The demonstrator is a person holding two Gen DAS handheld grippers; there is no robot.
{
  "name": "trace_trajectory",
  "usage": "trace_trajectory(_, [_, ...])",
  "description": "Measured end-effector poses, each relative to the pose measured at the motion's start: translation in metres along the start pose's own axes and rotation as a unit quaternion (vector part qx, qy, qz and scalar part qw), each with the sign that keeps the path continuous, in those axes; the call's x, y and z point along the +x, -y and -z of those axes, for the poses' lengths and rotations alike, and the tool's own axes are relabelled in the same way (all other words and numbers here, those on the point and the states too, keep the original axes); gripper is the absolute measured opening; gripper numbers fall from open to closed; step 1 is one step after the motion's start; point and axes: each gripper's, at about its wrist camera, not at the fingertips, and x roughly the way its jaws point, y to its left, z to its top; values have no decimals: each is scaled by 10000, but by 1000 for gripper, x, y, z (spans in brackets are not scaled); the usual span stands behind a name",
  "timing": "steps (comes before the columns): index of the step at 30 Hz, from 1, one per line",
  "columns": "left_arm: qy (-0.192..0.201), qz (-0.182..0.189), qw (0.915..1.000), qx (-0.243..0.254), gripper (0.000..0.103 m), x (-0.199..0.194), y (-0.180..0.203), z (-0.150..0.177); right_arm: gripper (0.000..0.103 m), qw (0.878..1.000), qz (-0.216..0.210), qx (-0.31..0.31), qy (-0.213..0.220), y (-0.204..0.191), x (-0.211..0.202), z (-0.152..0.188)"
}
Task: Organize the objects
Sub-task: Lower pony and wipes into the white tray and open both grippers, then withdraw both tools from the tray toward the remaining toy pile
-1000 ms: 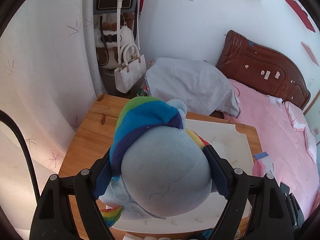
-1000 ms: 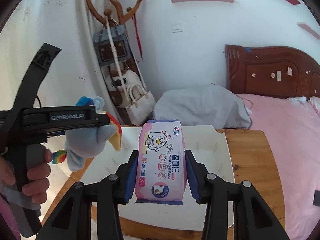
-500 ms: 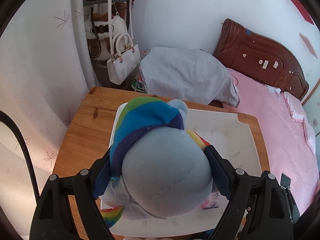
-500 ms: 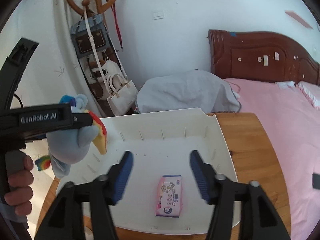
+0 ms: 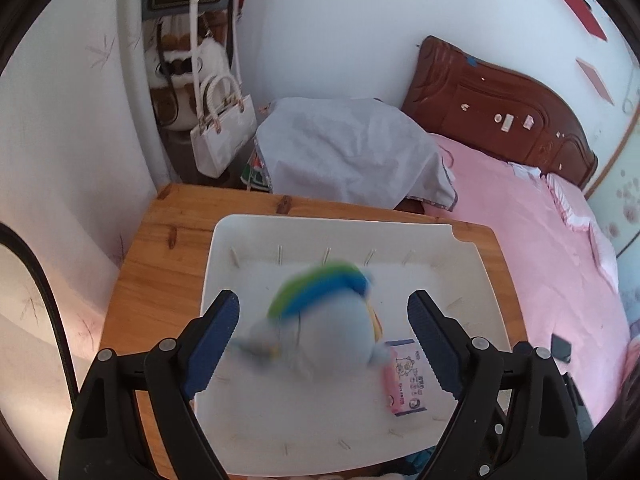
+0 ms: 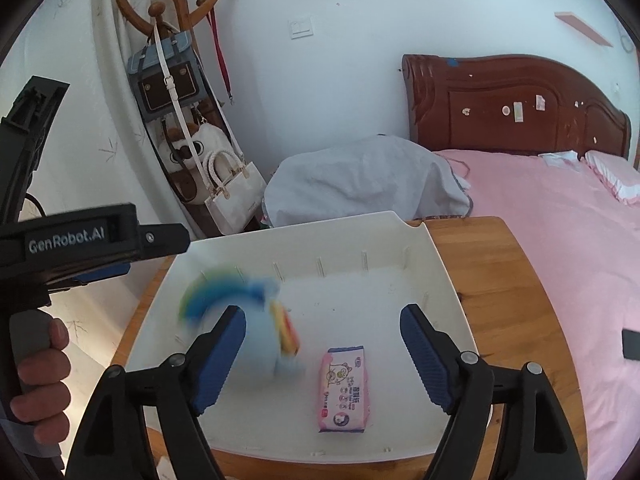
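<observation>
Plush toy [image 5: 320,332], blurred, dropping into the white tray [image 6: 436,264] near its left edge; wipes pack [image 6: 344,388] lies at the front. Left gripper [image 5: 324,336] apart, empty; right gripper [image 6: 324,354] opening, empty. Both items now inside the tray.

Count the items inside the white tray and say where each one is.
2. A blurred plush toy sits left of centre in the white tray; a pink wipes pack lies flat beside it, nearer the front edge. Nothing else shows inside.

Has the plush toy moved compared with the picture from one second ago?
Yes. The plush toy has left the left tongs, which now stand open, and has dropped toward the white tray floor, beside the wipes pack. It looks blurred.
</observation>
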Motion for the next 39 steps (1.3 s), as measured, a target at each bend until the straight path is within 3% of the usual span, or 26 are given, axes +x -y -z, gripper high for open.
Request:
trace_trajectory(9, [610,12,9971,452,89,-36,7,2,81,9996,209,76,176,-2,-19,1])
trace_trajectory(15, [974,-255,9937,500,89,-58,5,12,82,9985,-65,522,133,11,-32,5])
trace_trajectory(28, [1141,-804,9901,114,89,-106,4,46,84,9985,-96,480,265,35,-96,22])
trace_trajectory(39, [1224,-1484,9807,335,89,-135,6,82,84,9994,-49,130,302,45,-136,39])
